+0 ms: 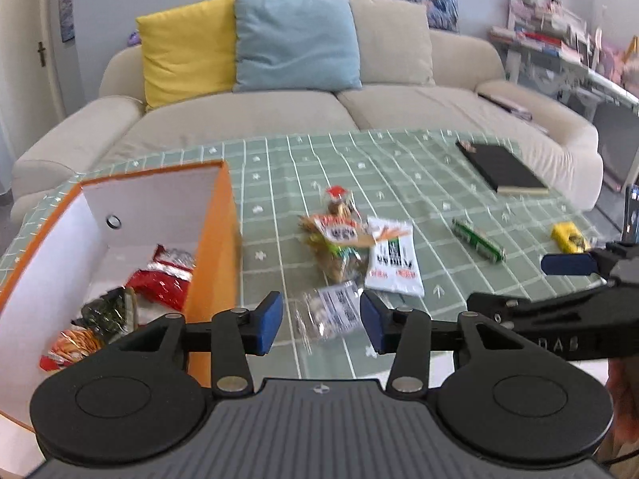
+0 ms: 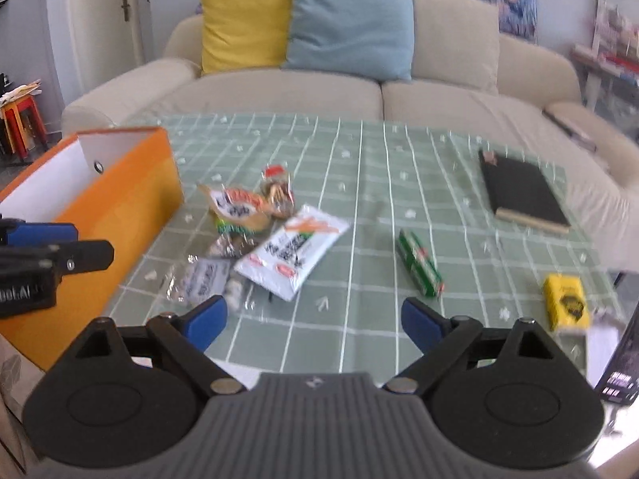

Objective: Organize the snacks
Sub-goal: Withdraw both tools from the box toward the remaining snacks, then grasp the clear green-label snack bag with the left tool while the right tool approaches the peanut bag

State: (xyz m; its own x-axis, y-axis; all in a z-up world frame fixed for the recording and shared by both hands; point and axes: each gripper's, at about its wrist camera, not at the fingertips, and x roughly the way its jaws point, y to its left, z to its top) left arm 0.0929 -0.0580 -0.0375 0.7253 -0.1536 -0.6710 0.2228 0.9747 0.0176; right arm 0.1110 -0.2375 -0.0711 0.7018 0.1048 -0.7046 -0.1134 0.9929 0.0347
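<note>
An orange box (image 1: 213, 247) with a white inside stands at the table's left and holds several snack packets (image 1: 163, 275); it also shows in the right wrist view (image 2: 120, 215). My left gripper (image 1: 321, 321) is open, its pads either side of a clear packet (image 1: 331, 311) on the cloth, not touching it. Beyond lie an orange-and-green snack bag (image 1: 339, 239), a white packet (image 1: 393, 263), a green packet (image 1: 479, 239) and a yellow packet (image 1: 569, 236). My right gripper (image 2: 313, 317) is open and empty above bare cloth, the white packet (image 2: 291, 251) and green packet (image 2: 419, 267) ahead of it.
A black notebook (image 2: 521, 193) lies at the table's far right. A beige sofa (image 2: 279, 92) with yellow and blue cushions runs behind the table. A dark box (image 2: 623, 363) stands at the right edge. The green checked cloth (image 2: 359, 199) covers the table.
</note>
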